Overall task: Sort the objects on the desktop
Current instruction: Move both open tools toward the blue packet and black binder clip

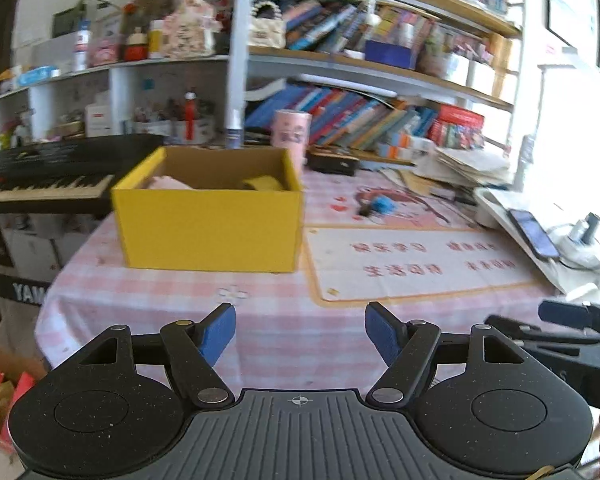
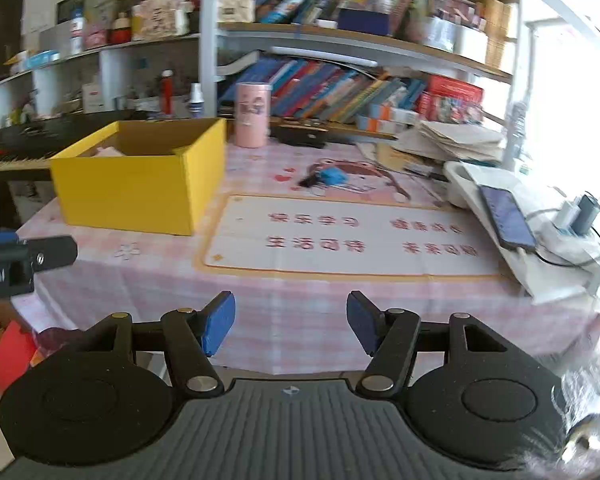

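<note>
Table: round-edged, under a pink check cloth; a printed mat lies across its middle, probably as a writing surface.

Yellow box: open-topped carton at the table's left edge, beside the mat. Judged to be the sorting bin, since it stands open and within easy reach. Something pale and something yellow already lie inside; what they are cannot be told.

Blue item: small, lying with a dark piece on the cartoon print beyond the mat, toward the table's far edge. Loose and apart from the box, so a likely candidate for sorting. Too blurred to name.

Pink cup: upright cylinder at the far edge, just behind the box's right corner.

Phone: propped on a white stack at the right edge with a cable attached, apparently charging.

Papers: loose pile at the far right corner.

Left gripper: blue pads spread wide, nothing between them, hovering over the near edge and facing the box.

Right gripper: pads apart and empty, over the near edge, facing the mat and blue item. Judged to be positioned for a reach across.

Keyboard: beyond the table's left edge, not part of the desktop.
</note>
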### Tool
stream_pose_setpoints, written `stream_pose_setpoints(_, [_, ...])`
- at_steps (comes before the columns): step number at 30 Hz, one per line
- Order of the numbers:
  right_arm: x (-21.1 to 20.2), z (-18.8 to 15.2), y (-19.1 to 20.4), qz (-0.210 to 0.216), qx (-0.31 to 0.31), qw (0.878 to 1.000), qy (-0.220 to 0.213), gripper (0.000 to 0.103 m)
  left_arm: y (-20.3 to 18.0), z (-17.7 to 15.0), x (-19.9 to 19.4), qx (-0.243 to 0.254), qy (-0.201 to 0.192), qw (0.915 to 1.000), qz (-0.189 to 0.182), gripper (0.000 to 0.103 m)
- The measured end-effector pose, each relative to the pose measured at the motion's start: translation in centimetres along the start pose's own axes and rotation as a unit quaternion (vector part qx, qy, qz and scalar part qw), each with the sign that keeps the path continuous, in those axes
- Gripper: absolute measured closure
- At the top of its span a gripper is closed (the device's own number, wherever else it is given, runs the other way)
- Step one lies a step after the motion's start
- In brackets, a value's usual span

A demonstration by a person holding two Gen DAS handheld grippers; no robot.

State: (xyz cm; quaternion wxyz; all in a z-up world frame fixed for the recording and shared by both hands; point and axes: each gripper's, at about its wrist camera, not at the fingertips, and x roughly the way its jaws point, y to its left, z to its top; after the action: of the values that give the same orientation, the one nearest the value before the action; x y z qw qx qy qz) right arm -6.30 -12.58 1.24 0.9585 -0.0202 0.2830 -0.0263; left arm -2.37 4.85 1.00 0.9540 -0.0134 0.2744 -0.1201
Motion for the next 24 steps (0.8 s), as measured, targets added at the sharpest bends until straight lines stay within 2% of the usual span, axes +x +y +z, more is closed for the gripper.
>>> stream_pose_setpoints(13, [-0.5, -0.3, -3.3, -0.04, 0.02, 0.999, 0.01, 0.042, -4.4, 0.1, 1.5, 0.038, 0.004, 0.9975, -0.059, 0.03])
stream_pose_setpoints(19, [0.1, -0.1, -4.8, -0.05, 0.023, 0.998, 0.012, 0.041, -5.6, 0.7, 2.9, 0.042, 0.008, 0.9966, -0.071, 0.029])
stream_pose_setpoints(24, [1.6, 0.4, -6.5, -0.053, 0.036, 0.998, 0.02, 0.041, -6.6, 1.4, 4.7, 0.051, 0.015, 0.9964, -0.066, 0.029])
